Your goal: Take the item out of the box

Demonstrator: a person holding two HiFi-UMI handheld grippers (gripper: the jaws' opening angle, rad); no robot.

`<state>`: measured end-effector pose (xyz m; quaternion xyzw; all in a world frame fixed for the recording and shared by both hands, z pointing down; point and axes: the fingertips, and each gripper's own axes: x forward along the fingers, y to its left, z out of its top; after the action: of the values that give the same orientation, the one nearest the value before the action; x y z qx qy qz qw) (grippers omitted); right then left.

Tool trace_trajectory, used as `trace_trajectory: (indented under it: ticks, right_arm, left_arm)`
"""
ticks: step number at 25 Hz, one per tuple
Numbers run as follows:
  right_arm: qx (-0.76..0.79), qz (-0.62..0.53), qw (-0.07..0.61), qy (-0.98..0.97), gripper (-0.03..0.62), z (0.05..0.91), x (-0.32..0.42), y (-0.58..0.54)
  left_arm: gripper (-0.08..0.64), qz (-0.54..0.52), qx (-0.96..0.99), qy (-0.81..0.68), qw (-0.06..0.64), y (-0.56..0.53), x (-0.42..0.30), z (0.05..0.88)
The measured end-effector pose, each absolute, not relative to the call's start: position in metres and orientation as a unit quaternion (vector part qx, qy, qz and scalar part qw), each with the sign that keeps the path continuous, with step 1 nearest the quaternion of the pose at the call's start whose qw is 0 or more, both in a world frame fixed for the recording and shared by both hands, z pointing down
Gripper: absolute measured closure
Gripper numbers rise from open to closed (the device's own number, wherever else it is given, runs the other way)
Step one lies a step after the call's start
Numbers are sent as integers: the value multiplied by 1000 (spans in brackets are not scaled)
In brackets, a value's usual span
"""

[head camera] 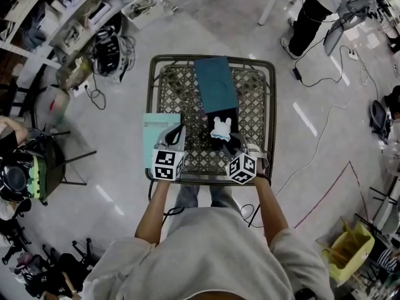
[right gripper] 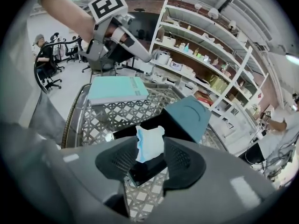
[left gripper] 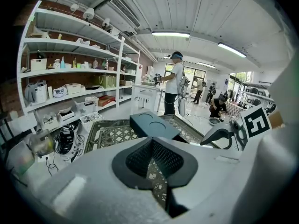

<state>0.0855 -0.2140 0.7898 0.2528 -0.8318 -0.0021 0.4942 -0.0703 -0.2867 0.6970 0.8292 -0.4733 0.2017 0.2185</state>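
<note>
White-and-blue small figure (right gripper: 149, 143) sits in the open box (right gripper: 187, 118), between the right gripper's (right gripper: 150, 149) half-open jaws, unpinched. Likely light, crushable: pinch its middle gently. Left gripper (left gripper: 152, 143) closed, empty.

The person stands at the near edge of the table (head camera: 150, 99) with both bare arms reaching forward over it, the left forearm (head camera: 155, 208) and the right forearm (head camera: 267, 208) roughly parallel. Each hand carries a gripper with its marker cube turned upward. The left gripper (head camera: 175, 135) hangs over the table's near left part, pointing forward and gently down, its dark pads meeting at the tips with nothing between them. The right gripper (head camera: 230, 145), by the near right corner, tips down more steeply. Its jaws stand partly apart around a white and blue item (right gripper: 149, 143), the pads close beside it without visibly pressing.
</note>
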Motion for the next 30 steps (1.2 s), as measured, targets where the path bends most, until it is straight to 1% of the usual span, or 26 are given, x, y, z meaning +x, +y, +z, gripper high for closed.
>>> trace_trajectory:
  ticks: [2,4,8,16,21,30]
  right_arm:
    - [239,3,504,-830,360,799,85,-212]
    - [229,5,514,-827,327,806,85,-211]
    - [211,12,528,-823,273,818,85,-211]
    - [188,19,550,-813,193,841,79,-224]
    - [165,31,567,-806,158,857,75,-227]
    - [137,37,584,-800,158,880,67,-230]
  left_arm:
    - [554,201,830,-473,219,-287,-70,697]
    - [554,200,829,-473,220,-286,-70,697]
    - [554,199,828,-476,220,-285,-72,697]
    - [554,198,823,-483,223,-285,-82,698]
    - [554,200,820,-485,227,-284,-84,700]
    - [554,202,816,-490,231,-286,-92,703]
